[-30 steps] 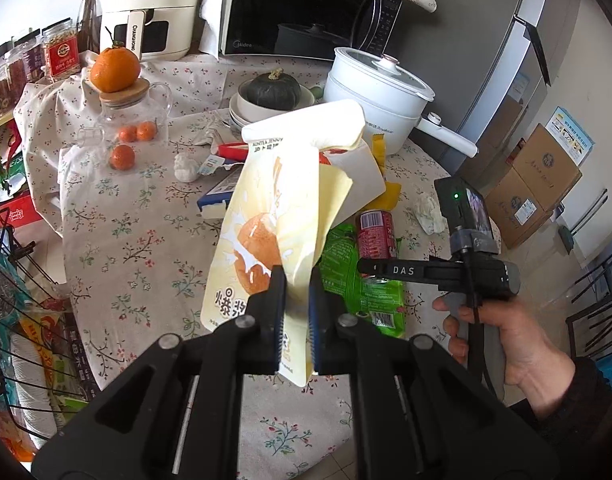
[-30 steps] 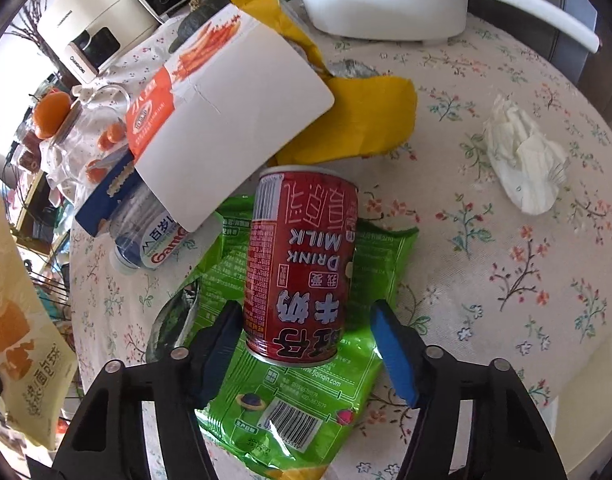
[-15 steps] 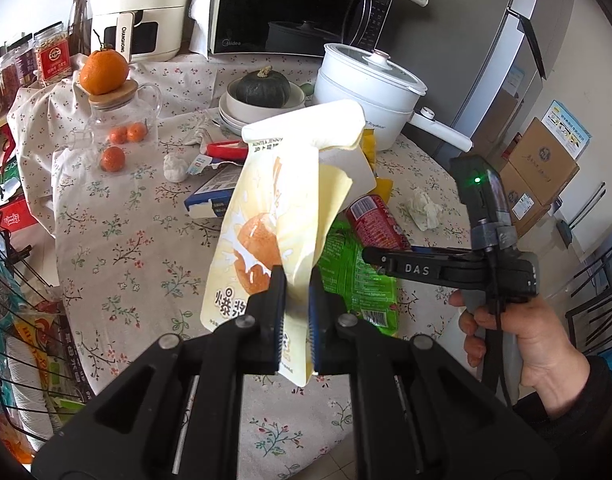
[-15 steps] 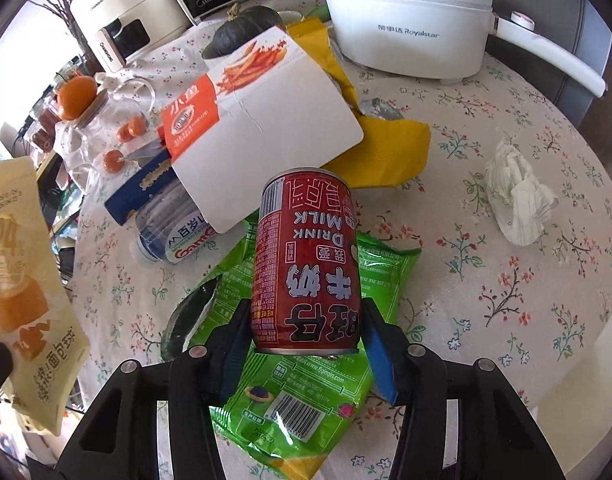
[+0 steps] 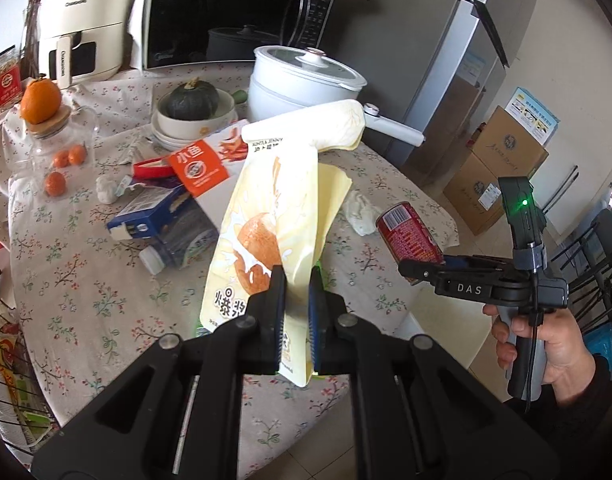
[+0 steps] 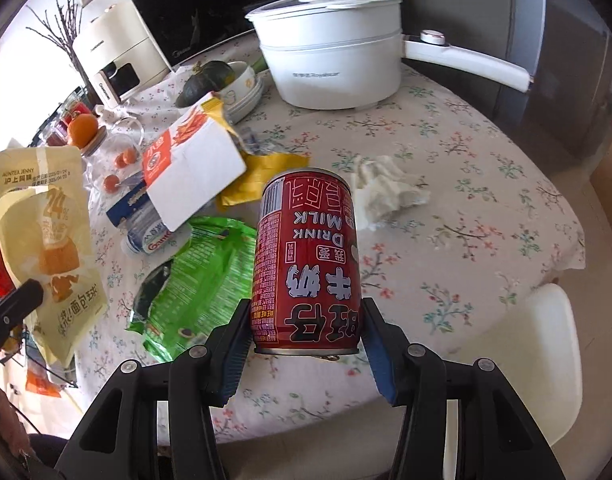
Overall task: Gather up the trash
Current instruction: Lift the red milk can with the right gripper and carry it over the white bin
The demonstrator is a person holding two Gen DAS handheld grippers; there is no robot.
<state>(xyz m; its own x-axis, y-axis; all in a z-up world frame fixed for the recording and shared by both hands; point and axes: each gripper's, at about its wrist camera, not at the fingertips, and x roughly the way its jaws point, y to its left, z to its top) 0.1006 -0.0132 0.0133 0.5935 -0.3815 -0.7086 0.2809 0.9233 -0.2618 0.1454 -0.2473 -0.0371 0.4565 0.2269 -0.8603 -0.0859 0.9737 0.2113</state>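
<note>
My left gripper is shut on a pale yellow snack bag and holds it upright above the table's near edge; the bag also shows in the right wrist view. My right gripper is shut on a red milk drink can, lifted off the table; the can also shows in the left wrist view. A green wrapper, a white and orange box, a plastic bottle, a yellow wrapper and a crumpled tissue lie on the floral tablecloth.
A white electric pot with a long handle, a bowl with a dark squash, a glass jar with an orange on top, a microwave and an air fryer stand at the back. A wire basket is at the left.
My right gripper closed on the red can and lifted it off the green wrapper, drawing back from the table. My left gripper kept hold of the yellow bag.
</note>
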